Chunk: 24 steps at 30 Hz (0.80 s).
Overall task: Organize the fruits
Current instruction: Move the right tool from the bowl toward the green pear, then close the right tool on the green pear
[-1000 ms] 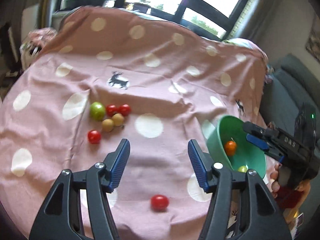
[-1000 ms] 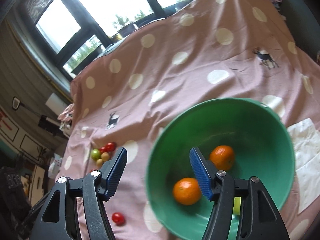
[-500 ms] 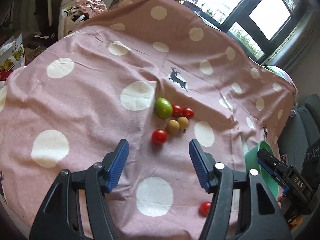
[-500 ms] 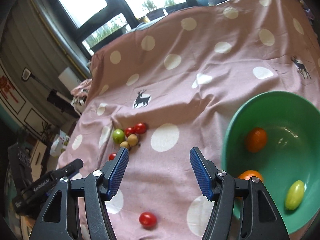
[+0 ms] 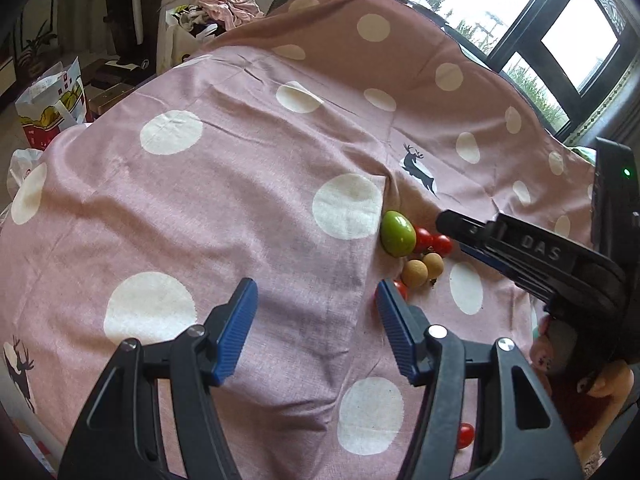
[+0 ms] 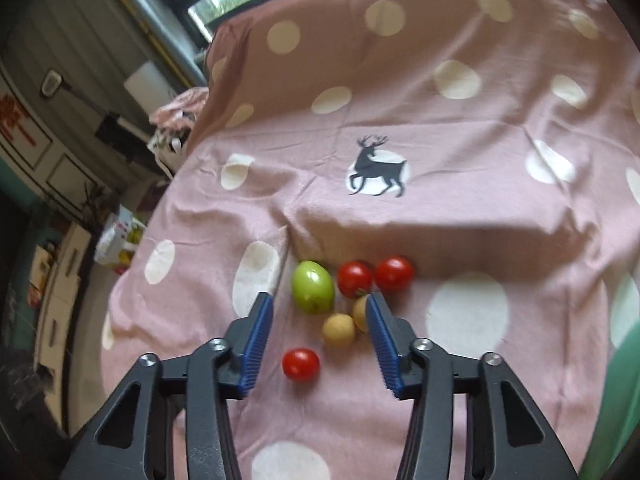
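Pink dotted cloth (image 6: 460, 216) covers our surface; at the lower centre of the right wrist view, our right gripper (image 6: 318, 322) hangs with fingers spread wide over the fruit cluster: green fruit (image 6: 313, 287), red tomatoes (image 6: 354, 279), tan balls (image 6: 339, 330). Our left gripper (image 5: 316, 312) is likewise spread, empty, with the cluster just right of it

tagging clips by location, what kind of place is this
Most likely a lived-in home room. A polka-dot deer-print cloth covers the surface under the fruit, big dark-framed windows stand behind it, and a printed shopping bag sits on the floor with clutter.
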Motion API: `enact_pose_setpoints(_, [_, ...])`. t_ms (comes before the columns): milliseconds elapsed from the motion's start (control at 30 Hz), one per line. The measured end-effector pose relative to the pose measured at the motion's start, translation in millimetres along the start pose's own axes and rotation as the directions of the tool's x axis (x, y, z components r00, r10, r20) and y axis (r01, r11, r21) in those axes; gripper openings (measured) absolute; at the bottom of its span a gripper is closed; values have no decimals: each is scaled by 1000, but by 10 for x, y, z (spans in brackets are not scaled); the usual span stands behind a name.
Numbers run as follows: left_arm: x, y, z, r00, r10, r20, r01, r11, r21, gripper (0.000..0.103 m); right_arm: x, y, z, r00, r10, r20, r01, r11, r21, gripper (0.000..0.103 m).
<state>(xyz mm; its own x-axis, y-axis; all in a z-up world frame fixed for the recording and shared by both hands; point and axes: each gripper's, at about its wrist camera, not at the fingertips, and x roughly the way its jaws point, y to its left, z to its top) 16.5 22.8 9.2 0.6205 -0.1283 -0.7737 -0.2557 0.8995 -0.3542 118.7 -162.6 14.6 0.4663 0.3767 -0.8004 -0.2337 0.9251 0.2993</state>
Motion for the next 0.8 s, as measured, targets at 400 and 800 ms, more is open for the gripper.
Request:
enact_pose_setpoints(400, [59,25,28,999,-8,-49,6,1000,-30,61,557,228,64,988,-142,-57,136,987,-91,40])
enact_pose_setpoints(800, [59,-30,3,998,-7,-57,7,1000,0,61,530,115,-33,989,-146,-36,144,988,-55,37])
